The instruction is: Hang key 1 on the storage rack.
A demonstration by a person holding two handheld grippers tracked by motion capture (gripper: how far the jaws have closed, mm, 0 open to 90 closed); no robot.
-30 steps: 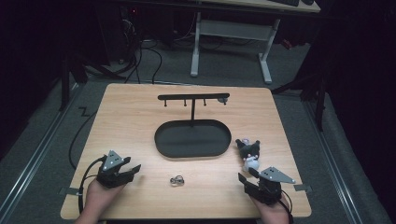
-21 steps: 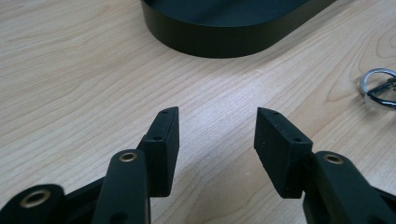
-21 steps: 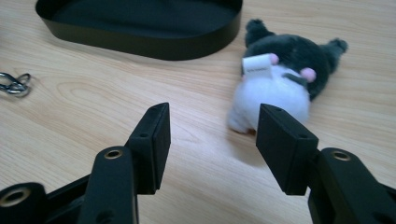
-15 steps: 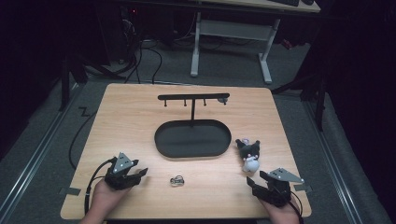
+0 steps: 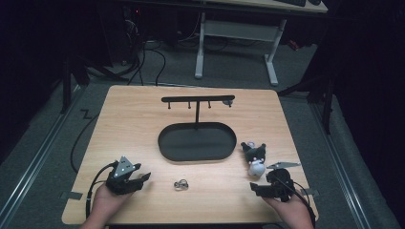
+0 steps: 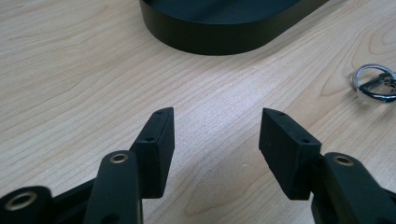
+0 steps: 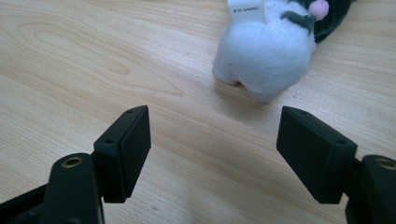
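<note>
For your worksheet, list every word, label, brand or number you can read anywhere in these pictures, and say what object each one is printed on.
"©'25 SANRIO", as best it reads, the small print blurred: on the white tag sewn to the plush toy lying on the table.
A second line at the tag's top edge is cut off and cannot be read.
Nothing is printed on the black tray, the hanger stand, or the metal ring.

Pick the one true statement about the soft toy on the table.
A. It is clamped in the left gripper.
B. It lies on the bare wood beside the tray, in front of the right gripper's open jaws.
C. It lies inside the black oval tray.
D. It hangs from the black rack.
B: the soft toy rests on the table just right of the tray, ahead of the right gripper, whose jaws stand apart with nothing between them.
</note>
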